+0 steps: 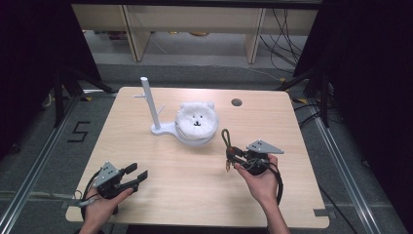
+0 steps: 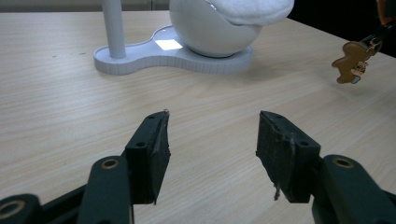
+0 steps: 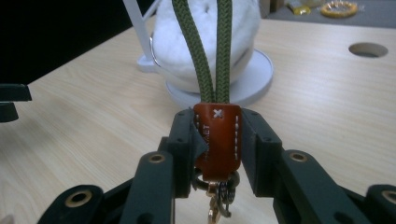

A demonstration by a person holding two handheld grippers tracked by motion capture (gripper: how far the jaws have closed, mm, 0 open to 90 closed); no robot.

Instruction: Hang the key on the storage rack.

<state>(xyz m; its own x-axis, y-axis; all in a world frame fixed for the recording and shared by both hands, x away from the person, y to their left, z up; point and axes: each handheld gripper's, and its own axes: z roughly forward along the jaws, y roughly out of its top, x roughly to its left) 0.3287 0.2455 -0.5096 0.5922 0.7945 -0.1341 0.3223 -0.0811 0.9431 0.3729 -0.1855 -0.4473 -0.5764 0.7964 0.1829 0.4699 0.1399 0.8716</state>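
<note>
A pale wooden table (image 1: 195,190) sits in a dim room, black curtains on either side, shelving legs and loose cables on the floor at the far end. There's a round cable hole (image 1: 236,102) in the tabletop, far right of centre.

Far centre on the table stands a white stand (image 1: 156,127) with an upright post (image 1: 147,100) and short pegs, and right beside that post, on the same base, a white bowl-shaped cup holding a fluffy white bear face (image 1: 197,118). That's the one obstacle in the middle; bare wood lies all around it.

Near left, the left gripper (image 1: 136,177) is held low over the table, jaws spread wide apart, nothing between them — its own view shows bare wood in the gap.

Near right, the right gripper (image 1: 233,157) is clenched on a keychain strap (image 1: 227,141): the jaws pinch its brown leather tab (image 3: 217,140), the olive green cord loop (image 3: 211,46) rising toward the stand, metal rings dangling beneath. From the left gripper view, a small gingerbread-shaped charm (image 2: 351,63) hangs off it, just above the table. Strap and stand are apart, open wood between them.
</note>
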